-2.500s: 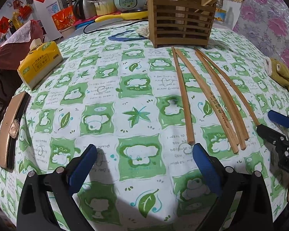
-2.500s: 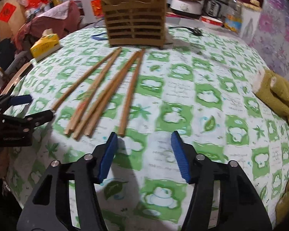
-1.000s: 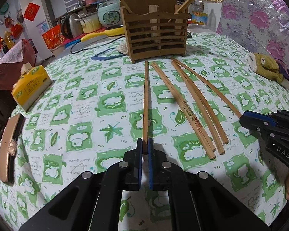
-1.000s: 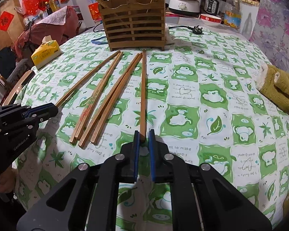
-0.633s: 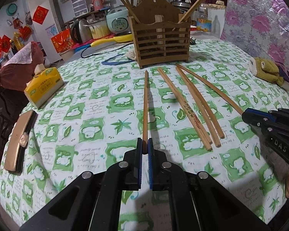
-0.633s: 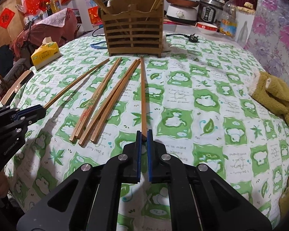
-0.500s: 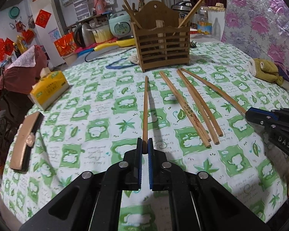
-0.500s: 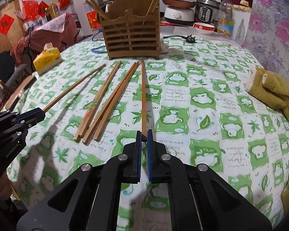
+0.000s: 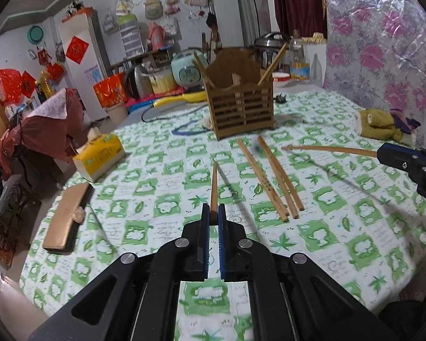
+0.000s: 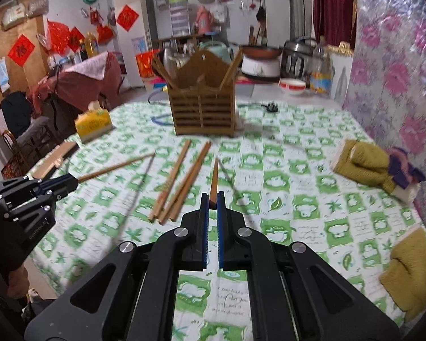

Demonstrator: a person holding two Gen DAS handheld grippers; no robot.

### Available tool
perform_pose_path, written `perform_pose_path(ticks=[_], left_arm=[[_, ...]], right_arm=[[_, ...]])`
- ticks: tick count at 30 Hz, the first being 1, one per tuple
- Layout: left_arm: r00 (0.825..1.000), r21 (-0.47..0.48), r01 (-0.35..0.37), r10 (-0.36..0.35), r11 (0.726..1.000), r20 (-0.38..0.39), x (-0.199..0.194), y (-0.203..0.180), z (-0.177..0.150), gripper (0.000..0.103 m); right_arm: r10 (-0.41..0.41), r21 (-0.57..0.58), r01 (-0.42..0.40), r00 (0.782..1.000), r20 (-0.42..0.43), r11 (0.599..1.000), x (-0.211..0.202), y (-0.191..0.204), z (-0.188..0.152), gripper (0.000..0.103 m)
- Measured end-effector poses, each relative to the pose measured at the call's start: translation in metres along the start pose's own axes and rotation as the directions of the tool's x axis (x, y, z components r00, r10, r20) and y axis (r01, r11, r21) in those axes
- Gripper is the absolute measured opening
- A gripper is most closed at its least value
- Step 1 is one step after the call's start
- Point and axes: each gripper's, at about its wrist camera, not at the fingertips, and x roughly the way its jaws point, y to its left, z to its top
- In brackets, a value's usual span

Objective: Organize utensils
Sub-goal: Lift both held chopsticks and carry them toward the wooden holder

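L gripper (image 9: 212,213): jaws pinched on butt end of one chopstick (image 9: 213,183), stick lifted clear of the table, long axis running straight away from the camera, tip aimed at the wooden holder (image 9: 242,110). R gripper (image 10: 212,200): jaws likewise clamped on a second chopstick (image 10: 213,180), also off the cloth, axis fwd, tip toward the same holder. In L view the R gripper's stick runs nearly crosswise, tip to picture left; in R view the L gripper's stick slants up toward picture right. Loose chopsticks (image 9: 272,179): three, flat on the green-check tablecloth (image 9: 144,199), between the two held sticks, bunched at near ends, fanning toward the holder, far ends just short of its base. Open cloth: wide bare patch L of centre and to the R as far as the plush toy (image 10: 375,167). L table edge: brown flat case (image 9: 66,217) overhanging, then yellow tissue pack (image 9: 99,153) near the rim. Holder: upright, mid-far table, slatted, several sticks already leaning in it. Behind: counter w/ rice cookers; floral wall close along R edge.
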Motion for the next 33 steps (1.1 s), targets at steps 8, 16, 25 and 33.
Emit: perform_pose_path(ticks=[8,16,25,33], left_arm=[[0.997,-0.021,0.013,-0.011,1.0,0.078,-0.054,-0.003,-0.01,0.006],[0.989,-0.069,0.129,-0.123,0.989,0.088,-0.086,0.008,-0.013,0.006],[0.983,-0.078,0.163,-0.155,0.984,0.097,-0.092,0.028,0.026,0.006],[0.978,-0.055,0.179,-0.171,0.982,0.12,-0.073,0.029,0.088,0.006]], right_arm=[[0.012,-0.008,-0.011,0.994,0.111,1.0,-0.053,0.007,-0.007,0.006],[0.04,-0.013,-0.038,0.977,0.209,0.999,-0.1,0.014,-0.014,0.006],[0.034,-0.025,-0.028,0.966,0.256,0.999,-0.114,0.015,0.01,0.006],[0.076,-0.042,-0.067,0.962,0.263,0.997,-0.095,0.015,0.059,0.006]])
